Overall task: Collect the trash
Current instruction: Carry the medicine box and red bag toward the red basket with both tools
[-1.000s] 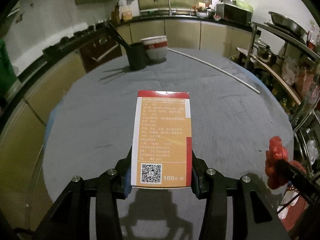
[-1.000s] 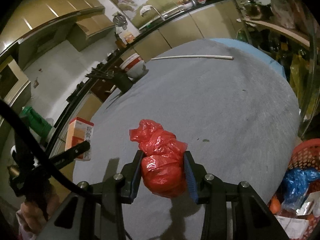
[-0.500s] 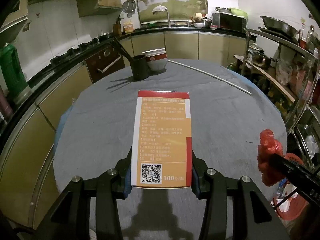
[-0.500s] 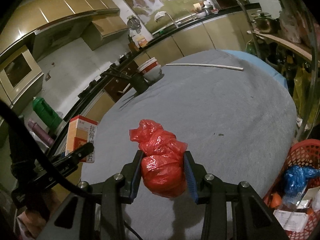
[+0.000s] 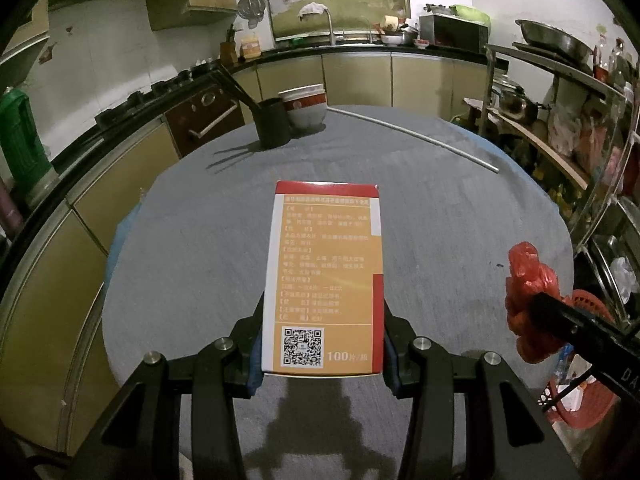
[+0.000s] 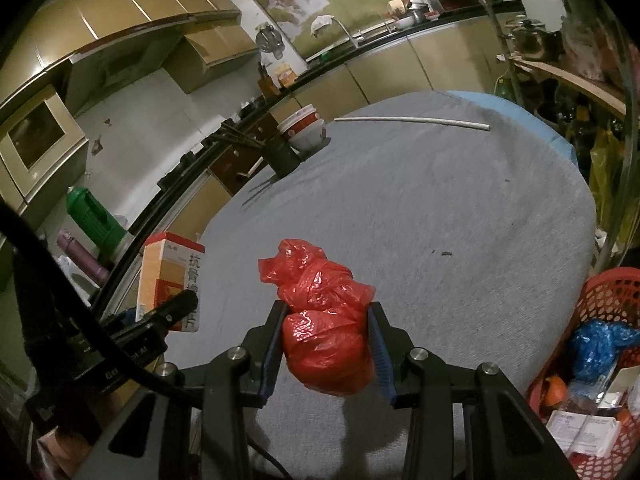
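Both grippers are above the grey round table (image 5: 200, 264): left gripper (image 5: 323, 354) clamps the orange medicine box (image 5: 326, 280), right gripper (image 6: 327, 346) clamps the red plastic bag (image 6: 326, 328), near the red basket (image 6: 600, 300) beside the table

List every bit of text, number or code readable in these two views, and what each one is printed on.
"100" followed by two small characters: bottom of the orange box held in the left gripper, beside a QR code.
"抗骨": side face of the same box in the right wrist view; lower characters partly hidden.
Small print covering the box face: too blurred to read.
Red bag in the right gripper: no text.
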Tool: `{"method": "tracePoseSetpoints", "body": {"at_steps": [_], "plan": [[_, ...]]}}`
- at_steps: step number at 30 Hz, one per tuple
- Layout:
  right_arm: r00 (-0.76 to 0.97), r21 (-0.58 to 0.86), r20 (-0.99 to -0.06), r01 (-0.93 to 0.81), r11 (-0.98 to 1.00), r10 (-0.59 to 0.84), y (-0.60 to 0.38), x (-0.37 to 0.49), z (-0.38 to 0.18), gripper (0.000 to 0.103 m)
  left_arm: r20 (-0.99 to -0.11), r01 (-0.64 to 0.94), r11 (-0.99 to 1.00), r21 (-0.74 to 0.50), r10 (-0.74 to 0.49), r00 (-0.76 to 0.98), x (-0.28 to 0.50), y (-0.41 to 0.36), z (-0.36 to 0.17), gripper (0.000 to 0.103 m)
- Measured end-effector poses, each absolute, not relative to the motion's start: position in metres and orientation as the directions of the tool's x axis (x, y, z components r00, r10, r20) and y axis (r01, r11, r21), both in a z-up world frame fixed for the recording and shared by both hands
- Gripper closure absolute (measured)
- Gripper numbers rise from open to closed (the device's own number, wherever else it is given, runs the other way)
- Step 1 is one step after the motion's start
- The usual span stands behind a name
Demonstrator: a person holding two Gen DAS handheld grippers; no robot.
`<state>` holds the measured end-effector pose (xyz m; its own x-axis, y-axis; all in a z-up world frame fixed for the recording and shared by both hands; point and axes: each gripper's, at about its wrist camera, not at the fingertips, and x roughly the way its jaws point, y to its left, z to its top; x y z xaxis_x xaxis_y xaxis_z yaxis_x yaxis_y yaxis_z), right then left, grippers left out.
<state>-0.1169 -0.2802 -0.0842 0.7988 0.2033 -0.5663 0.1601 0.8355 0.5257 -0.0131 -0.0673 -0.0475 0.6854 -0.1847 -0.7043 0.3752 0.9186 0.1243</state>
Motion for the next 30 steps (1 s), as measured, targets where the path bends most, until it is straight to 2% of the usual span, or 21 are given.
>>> {"method": "tracePoseSetpoints", "body": {"at_steps": [30], "plan": [[0.804, 0.55, -0.556, 0.165, 0.819, 0.212, -0.2845, -0.123, -0.0894, 0.061, -0.709, 0.404, 0.9, 0.162, -0.178, 0.682, -0.0176, -0.0766, -0.0535, 0.055]]}}
